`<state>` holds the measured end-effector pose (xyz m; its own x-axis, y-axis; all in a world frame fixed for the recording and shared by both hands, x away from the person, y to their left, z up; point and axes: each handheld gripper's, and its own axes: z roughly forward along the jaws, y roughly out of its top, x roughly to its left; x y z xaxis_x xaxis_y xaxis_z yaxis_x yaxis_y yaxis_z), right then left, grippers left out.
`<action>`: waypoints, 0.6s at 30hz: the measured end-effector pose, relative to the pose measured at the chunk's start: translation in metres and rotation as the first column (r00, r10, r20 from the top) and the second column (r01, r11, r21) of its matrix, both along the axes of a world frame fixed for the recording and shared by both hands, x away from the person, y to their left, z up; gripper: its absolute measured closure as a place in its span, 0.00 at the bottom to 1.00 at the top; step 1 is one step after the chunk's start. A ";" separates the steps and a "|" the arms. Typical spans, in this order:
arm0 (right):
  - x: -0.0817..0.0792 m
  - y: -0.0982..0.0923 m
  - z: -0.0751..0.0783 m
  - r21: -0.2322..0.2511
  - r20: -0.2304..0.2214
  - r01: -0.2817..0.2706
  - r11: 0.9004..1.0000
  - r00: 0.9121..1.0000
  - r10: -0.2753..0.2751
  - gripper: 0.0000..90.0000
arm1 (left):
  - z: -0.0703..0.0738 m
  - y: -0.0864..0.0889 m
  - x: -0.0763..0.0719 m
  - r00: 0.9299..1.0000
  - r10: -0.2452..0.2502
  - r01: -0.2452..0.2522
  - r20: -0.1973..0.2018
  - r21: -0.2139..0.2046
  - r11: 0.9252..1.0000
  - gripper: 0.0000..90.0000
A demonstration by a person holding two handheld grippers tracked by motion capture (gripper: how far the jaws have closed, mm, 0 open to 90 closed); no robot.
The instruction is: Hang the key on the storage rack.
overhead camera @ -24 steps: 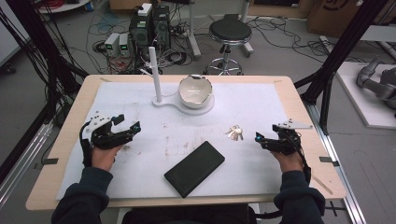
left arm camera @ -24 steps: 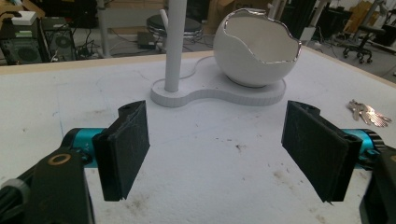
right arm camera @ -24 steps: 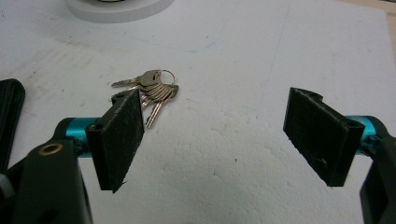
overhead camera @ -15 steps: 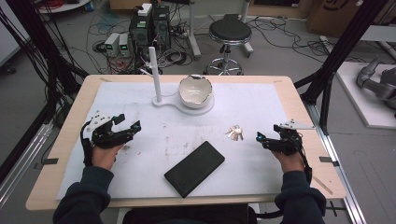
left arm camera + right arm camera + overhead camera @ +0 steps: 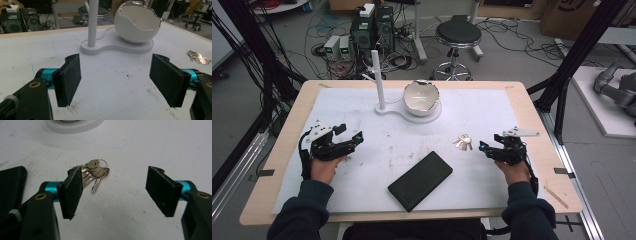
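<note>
Nothing has shifted since a moment ago: both hands parked on the desk (image 5: 532, 107). Right hand-held gripper (image 5: 113, 192) spread, empty, keys (image 5: 93, 173) just ahead by its left jaw; left hand-held gripper (image 5: 116, 77) spread too. Grab not begun

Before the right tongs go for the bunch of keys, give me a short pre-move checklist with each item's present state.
1. Right tongs open, nothing between the jaws: ok.
2. Bunch of keys lying flat on the white table cover, free of other things: ok.
3. Keys centred between the jaws: not ok, they lie ahead, toward the left jaw.
4. Black phone apart from the keys: ok.
5. Left tongs open, away from the keys: ok.
</note>
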<state>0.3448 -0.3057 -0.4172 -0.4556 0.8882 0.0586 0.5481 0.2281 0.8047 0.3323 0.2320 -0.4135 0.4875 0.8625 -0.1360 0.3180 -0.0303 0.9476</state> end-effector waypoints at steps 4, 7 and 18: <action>0.015 0.024 -0.016 -0.032 -0.072 -0.052 0.998 0.996 0.050 0.38 | 0.000 0.001 0.000 1.000 0.006 -0.006 -0.003 0.000 1.000 0.28; 0.029 0.037 -0.030 -0.064 -0.126 -0.057 0.996 0.991 0.048 0.43 | -0.002 0.002 0.001 1.000 0.011 -0.011 -0.012 -0.002 1.000 0.29; 0.037 0.045 -0.034 -0.063 -0.126 -0.110 0.992 0.987 0.101 0.92 | -0.006 -0.002 0.001 0.999 0.007 -0.006 -0.035 0.014 1.000 0.29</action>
